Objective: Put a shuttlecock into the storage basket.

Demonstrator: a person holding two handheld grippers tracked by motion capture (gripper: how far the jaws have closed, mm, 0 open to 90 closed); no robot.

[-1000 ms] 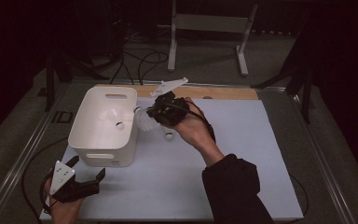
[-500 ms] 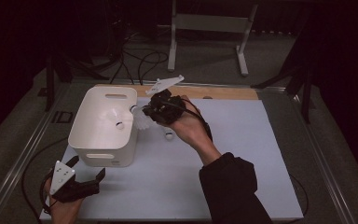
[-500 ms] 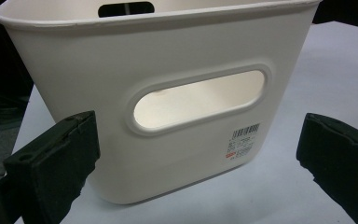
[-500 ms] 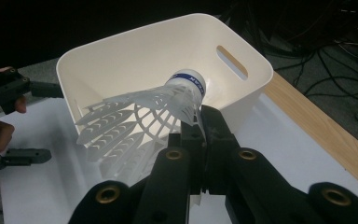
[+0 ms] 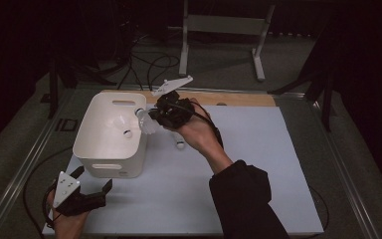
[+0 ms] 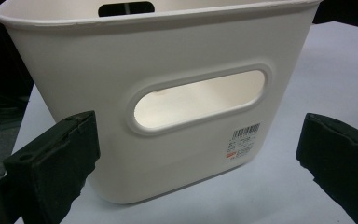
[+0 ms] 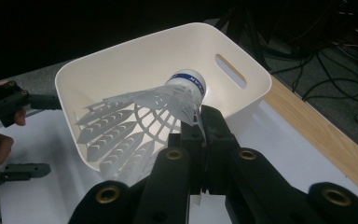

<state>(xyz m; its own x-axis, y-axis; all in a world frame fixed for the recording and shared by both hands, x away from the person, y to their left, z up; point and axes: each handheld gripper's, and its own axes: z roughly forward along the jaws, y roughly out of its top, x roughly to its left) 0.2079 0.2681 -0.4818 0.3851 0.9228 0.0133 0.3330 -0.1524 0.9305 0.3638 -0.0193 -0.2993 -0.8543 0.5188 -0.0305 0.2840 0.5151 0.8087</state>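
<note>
A white plastic shuttlecock (image 7: 140, 121) with a blue-banded cork is pinched by the edge of its skirt in my right gripper (image 7: 200, 125). In the high view, that right gripper (image 5: 155, 117) holds the shuttlecock (image 5: 146, 123) at the right rim of the white bin (image 5: 97, 149), cork pointing over the bin. Two more shuttlecocks (image 5: 125, 127) lie inside the bin. Another shuttlecock (image 5: 179, 144) lies on the mat under the right hand. My left gripper (image 5: 93, 179) rests near the table's front left corner, open, facing the bin's near wall (image 6: 98, 74) with nothing between its fingers.
The bin has handle slots (image 6: 200, 100) and a barcode label (image 6: 243, 142) on its near wall. A pale mat (image 5: 258, 169) covers the table, with a wooden strip (image 5: 238, 98) along the far edge. Cables (image 5: 149, 64) and a stand's legs (image 5: 219, 30) lie on the floor beyond.
My right gripper has edged a little to the left with the shuttlecock, bringing it closer over the bin's rim. The left gripper has stayed where it was.
</note>
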